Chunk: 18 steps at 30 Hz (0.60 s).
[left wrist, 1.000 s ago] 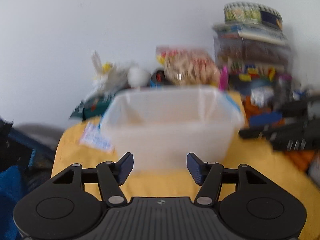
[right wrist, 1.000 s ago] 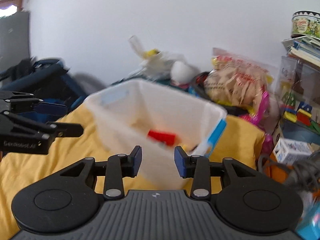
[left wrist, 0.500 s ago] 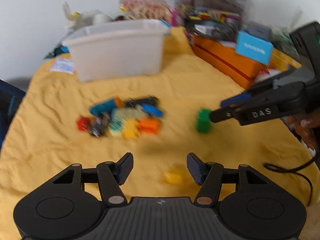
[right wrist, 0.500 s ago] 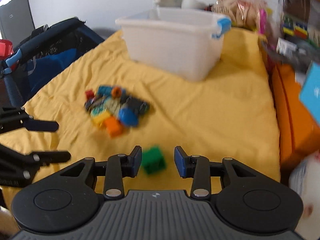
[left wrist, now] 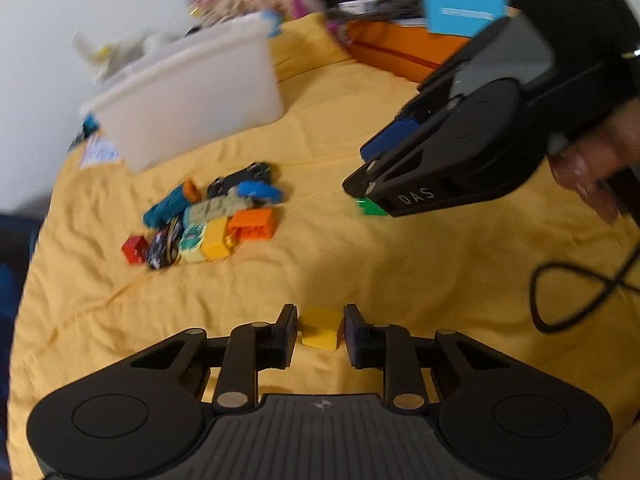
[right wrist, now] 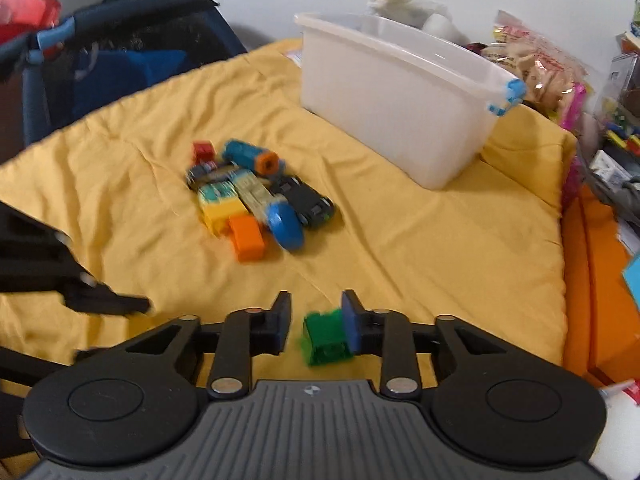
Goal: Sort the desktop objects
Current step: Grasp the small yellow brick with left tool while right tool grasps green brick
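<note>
Yellow block (left wrist: pixel 321 328) sits between the closing left gripper (left wrist: pixel 320 330); green block (right wrist: pixel 326 338), at six o'clock, between the closing right gripper (right wrist: pixel 316 326).

cloth (right wrist: pixel 420 248): yellow, wrinkled, matt | bin (right wrist: pixel 392 108): translucent white plastic

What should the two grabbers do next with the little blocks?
Probably finish squeezing, then lift. The left gripper is closing around the yellow block and the right gripper around the green block; both blocks sit on the yellow cloth with small gaps at the pads. The white bin waits beyond.
</note>
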Motion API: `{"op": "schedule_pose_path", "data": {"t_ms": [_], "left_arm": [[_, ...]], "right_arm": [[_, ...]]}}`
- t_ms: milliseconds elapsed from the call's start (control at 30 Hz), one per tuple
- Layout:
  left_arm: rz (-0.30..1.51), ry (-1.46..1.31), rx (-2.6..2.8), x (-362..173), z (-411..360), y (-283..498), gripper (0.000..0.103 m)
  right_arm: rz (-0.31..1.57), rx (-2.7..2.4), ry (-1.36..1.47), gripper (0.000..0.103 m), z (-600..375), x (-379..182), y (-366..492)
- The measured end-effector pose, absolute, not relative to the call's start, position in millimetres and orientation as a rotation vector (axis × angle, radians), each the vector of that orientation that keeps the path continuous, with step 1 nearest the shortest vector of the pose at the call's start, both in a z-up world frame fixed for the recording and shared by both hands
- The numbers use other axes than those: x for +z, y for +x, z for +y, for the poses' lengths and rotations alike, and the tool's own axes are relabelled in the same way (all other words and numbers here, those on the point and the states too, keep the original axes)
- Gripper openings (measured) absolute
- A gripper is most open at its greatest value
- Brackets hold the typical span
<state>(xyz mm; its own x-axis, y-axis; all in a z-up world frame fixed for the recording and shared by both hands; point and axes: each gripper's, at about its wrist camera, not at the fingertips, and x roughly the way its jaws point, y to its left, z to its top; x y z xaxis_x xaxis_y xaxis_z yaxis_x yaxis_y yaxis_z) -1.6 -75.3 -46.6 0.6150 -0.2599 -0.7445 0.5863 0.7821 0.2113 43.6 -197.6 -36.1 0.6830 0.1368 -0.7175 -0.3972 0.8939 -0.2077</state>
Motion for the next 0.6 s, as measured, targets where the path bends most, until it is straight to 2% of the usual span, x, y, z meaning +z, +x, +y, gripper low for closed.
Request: {"op": "schedule_pose_path", "data": {"t_ms": [233, 600], "left_arm": [[0.728, 0.507, -0.552, -41, -84, -18, 0.03], [0.708, 0.514, -0.556, -38, -93, -37, 0.033]], "right_arm": [[0.864, 0.277, -0.345, 0.028, -222, -53, 14], [0.765, 0.279, -0.305, 0.029, -226, -26, 17]]}}
